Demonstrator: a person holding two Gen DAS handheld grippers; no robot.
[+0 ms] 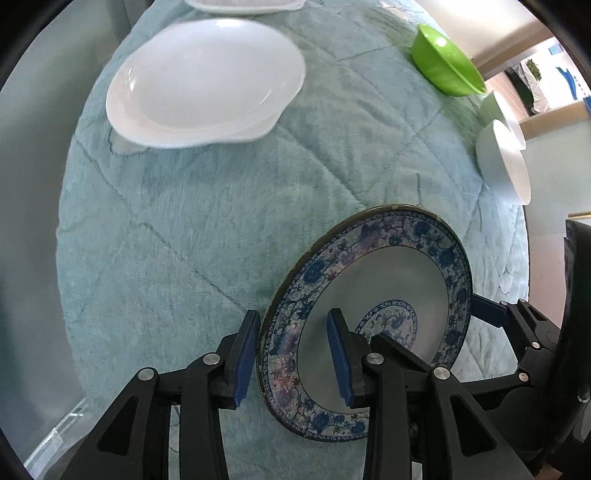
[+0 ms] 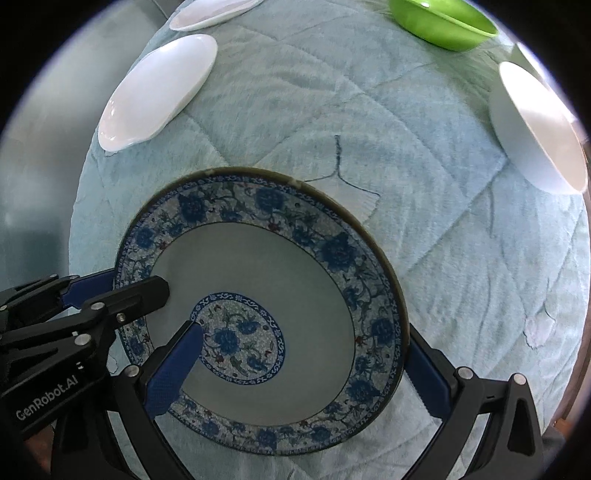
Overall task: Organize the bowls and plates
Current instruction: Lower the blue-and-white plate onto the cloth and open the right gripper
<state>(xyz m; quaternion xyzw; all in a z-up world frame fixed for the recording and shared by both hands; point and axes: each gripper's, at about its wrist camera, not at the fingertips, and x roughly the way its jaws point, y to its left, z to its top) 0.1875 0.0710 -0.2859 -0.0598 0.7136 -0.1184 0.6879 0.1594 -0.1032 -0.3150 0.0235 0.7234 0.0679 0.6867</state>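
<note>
A deep blue-and-white floral plate [image 1: 388, 273] [image 2: 280, 266] lies low over the quilted teal cloth [image 1: 184, 240]; I cannot tell whether it touches the cloth. My left gripper [image 1: 293, 321] is shut on its left rim, one pad outside the rim and one inside; it shows again at the left of the right wrist view [image 2: 136, 282]. My right gripper [image 2: 303, 330] stands wide across the right rim. One of its fingers [image 2: 173, 369] hovers over the plate's middle. The other sits outside and partly behind the rim. Neither pad visibly presses.
Two white oval plates [image 2: 159, 92] [image 2: 214, 13] lie at the far left of the cloth. A green bowl [image 1: 447, 61] stands far right, with white bowls [image 1: 504, 162] nearer along the right edge. The cloth drops off at the left edge.
</note>
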